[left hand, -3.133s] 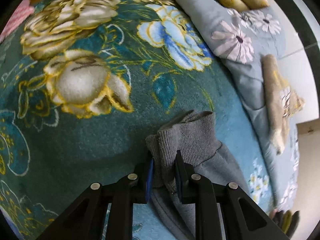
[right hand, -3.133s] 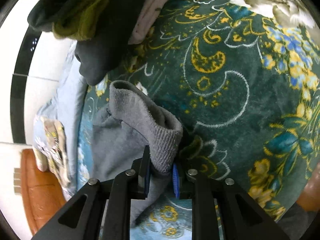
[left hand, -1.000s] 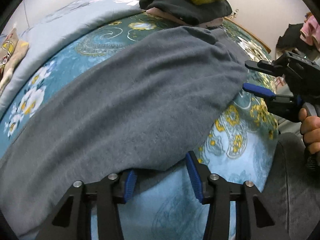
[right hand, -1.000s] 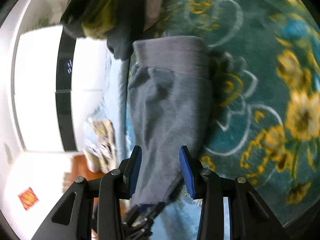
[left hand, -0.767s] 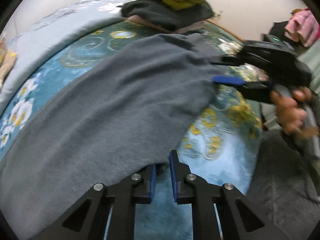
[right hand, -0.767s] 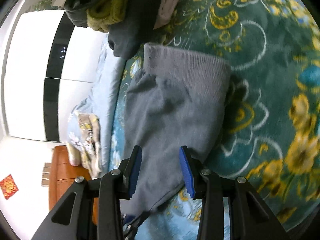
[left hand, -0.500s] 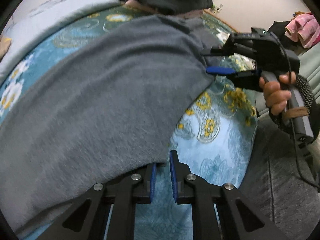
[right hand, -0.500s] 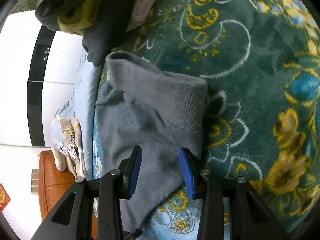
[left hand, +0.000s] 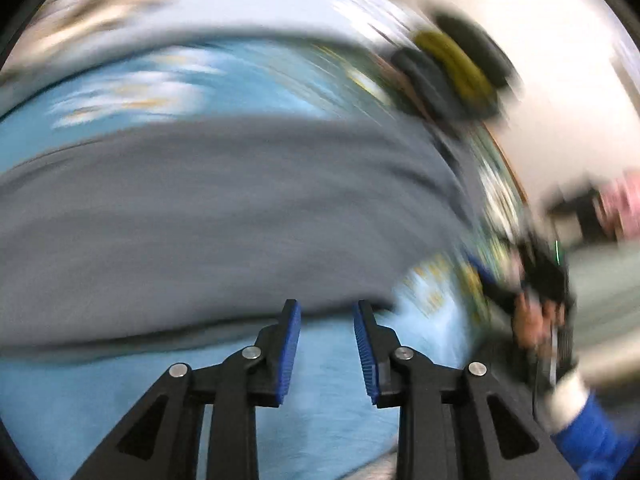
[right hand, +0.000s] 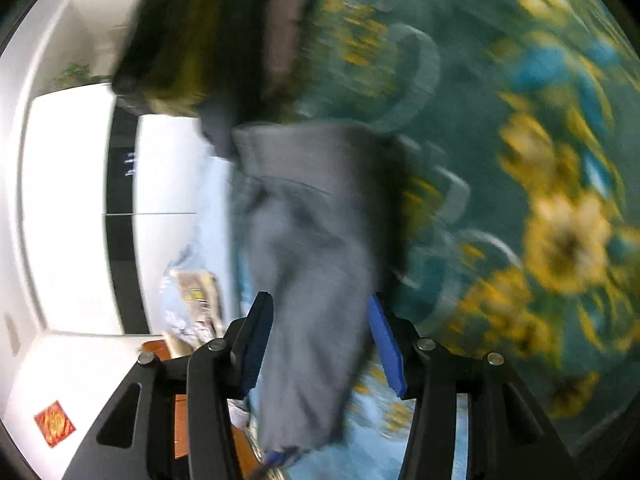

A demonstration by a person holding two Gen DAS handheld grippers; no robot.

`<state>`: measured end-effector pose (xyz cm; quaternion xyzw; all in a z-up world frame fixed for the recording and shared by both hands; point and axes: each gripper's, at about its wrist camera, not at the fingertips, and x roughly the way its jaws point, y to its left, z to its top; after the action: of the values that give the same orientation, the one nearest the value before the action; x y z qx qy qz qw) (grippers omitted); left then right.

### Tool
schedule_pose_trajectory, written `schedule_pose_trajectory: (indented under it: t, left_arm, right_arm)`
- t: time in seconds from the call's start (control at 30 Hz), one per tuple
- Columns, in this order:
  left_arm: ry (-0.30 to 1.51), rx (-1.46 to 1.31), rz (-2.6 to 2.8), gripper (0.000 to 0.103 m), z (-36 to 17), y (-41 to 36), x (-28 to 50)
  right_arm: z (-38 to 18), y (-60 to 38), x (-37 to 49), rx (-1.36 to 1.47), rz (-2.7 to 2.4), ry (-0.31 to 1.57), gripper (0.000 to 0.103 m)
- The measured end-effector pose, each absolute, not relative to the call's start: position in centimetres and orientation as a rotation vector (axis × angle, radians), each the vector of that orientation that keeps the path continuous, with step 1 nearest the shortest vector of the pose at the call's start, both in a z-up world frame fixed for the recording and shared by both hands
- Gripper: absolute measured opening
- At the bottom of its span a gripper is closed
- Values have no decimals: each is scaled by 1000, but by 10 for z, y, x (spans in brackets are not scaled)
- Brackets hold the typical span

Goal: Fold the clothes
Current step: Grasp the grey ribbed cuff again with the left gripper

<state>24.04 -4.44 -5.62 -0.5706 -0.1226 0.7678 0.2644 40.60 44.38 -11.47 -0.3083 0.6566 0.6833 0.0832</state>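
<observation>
A grey knitted garment [left hand: 240, 220] lies spread flat on the floral bedspread [left hand: 340, 408]. Both views are blurred by motion. My left gripper [left hand: 326, 320] hovers at the garment's near hem, its jaws opening, and nothing shows between the blue pads [left hand: 289, 344]. In the right wrist view the same garment [right hand: 312, 220] runs away from me, ribbed cuff at the far end. My right gripper [right hand: 320, 320] straddles its near part with jaws opening; cloth lies between the fingers and the pads stand off it. The right gripper and the hand [left hand: 528, 316] holding it show at the right of the left wrist view.
A pile of folded clothes [left hand: 452, 76] in dark grey and olive sits at the bed's far end, just past the garment's cuff [right hand: 168, 40]. A pale blue quilt [left hand: 168, 12] and a patterned pillow [right hand: 196, 300] lie along the far side. A white wall stands behind.
The left gripper, shut at the hem half a second ago, now has its jaws apart and has swung sideways. The right gripper's jaws stand wider than before.
</observation>
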Motion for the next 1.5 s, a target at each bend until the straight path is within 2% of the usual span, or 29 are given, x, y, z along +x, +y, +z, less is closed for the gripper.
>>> schedule_pose_trajectory:
  t: [0.07, 0.23, 0.27, 0.33, 0.37, 0.47, 0.57, 0.63, 0.87, 1.03, 1.13, 1.17, 1.3, 1.5]
  left_arm:
    - [-419, -1560, 2255, 32, -51, -103, 231]
    - [-669, -1581, 2703, 32, -42, -258, 216]
    - [-745, -1589, 2759, 35, -46, -281, 217]
    - [-917, -1600, 2818, 46, -57, -322, 219]
    - [-980, -1607, 2834, 50, -63, -338, 220]
    - [-1063, -1644, 2835, 51, -85, -363, 215]
    - [-1002, -1711, 2829, 52, -103, -364, 210]
    - [-979, -1703, 2855, 56, -108, -364, 210]
    - [-1050, -1619, 2841, 58, -116, -374, 216]
    - [-1197, -1555, 2808, 56, -121, -379, 221]
    - [-1245, -1540, 2791, 37, -122, -378, 222]
    - [-1244, -1538, 2788, 28, -119, -376, 221]
    - [-1123, -1538, 2843, 23, -97, -358, 214]
    - [-751, -1265, 2832, 23, 3, -277, 213]
  right_arm:
    - [-121, 446, 410, -869, 2016, 2020, 53]
    - [-115, 439, 415, -854, 2050, 1979, 55]
    - [-116, 438, 415, -852, 2045, 1966, 57]
    - [-111, 433, 410, -824, 2047, 1947, 83]
    - [-110, 434, 402, -806, 2049, 1936, 86]
    - [-95, 434, 414, -775, 2061, 1928, 88]
    - [-91, 432, 424, -788, 2052, 1908, 88]
    - [-90, 432, 423, -794, 2041, 1890, 88]
    - [-93, 430, 419, -820, 1988, 1880, 88]
    - [-90, 431, 408, -819, 1986, 1860, 88]
    - [-89, 428, 418, -831, 1977, 1859, 88]
    - [-89, 428, 418, -827, 1980, 1860, 88]
    - [-89, 430, 416, -814, 1984, 1875, 88]
    - [-95, 436, 419, -772, 1982, 1948, 88]
